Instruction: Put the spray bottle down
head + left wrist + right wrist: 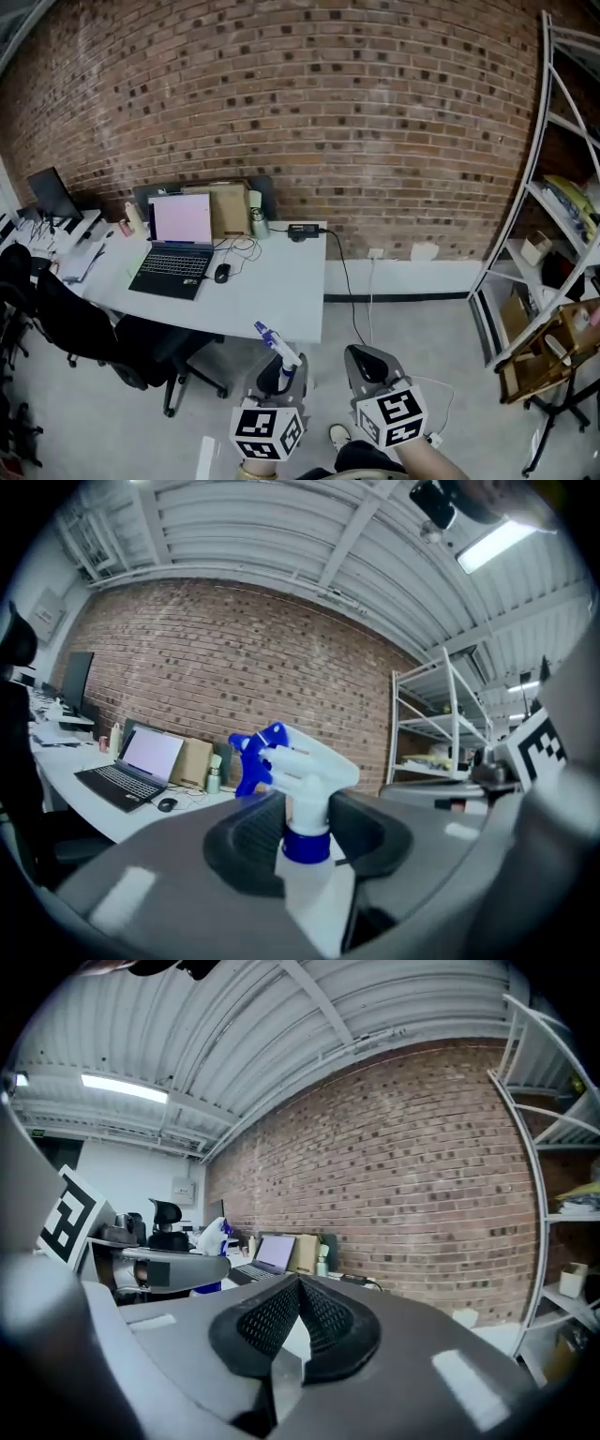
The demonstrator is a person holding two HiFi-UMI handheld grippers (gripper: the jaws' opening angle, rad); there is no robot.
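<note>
L gripper [280, 373] is clamped on the spray bottle [278, 349]. In the left gripper view the jaws press the white body from both sides just under the blue collar, w/ the trigger head [281, 761] sticking up above them. The bottle isn't on anything: it's carried in the air, just off the near edge of the desk [281, 281], by its near-right corner, over the floor.

Long axis is roughly upright, leaning slightly, head up and base down (base hidden by the gripper). The blue nozzle points toward the desk.

R gripper [367, 361] has its jaws shut pad to pad w/ nothing between them, as the right gripper view shows [298, 1307]. It's beside the L one, on the side away from the desk's middle.

What counts for the set-down: the desk top lies ahead of the bottle, so prob. a forward carry over the near edge, then lower. The near-right part of the desk, away from the laptop [178, 248], looks bare. The L does it alone; the R isn't needed.
</note>
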